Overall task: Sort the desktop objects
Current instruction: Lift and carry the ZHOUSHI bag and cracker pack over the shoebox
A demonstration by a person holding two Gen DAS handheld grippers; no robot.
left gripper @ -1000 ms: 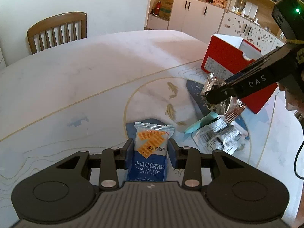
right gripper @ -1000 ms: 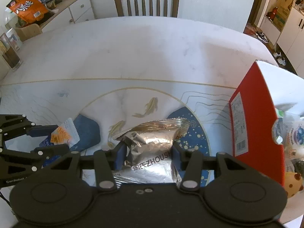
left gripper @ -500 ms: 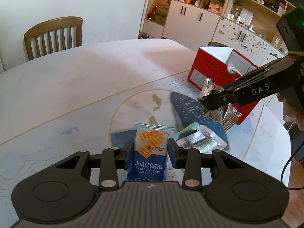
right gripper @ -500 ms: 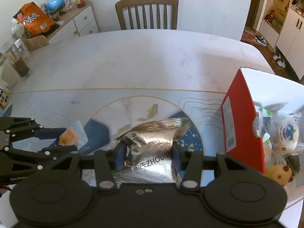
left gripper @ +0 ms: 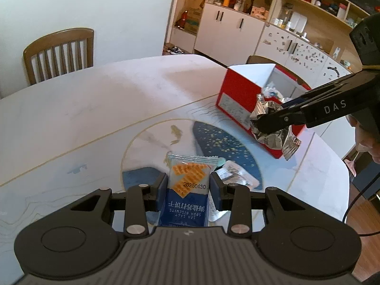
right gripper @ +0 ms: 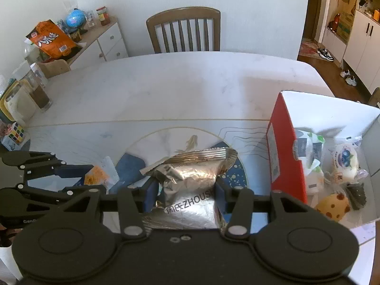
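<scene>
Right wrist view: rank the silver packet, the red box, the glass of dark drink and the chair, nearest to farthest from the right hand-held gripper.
1. Silver packet: clamped in the right hand-held gripper.
2. Red box: just to the right, open, snacks inside.
3. Glass of dark drink: far left, at the table's edge.
4. Chair: beyond the table's far side.
</scene>
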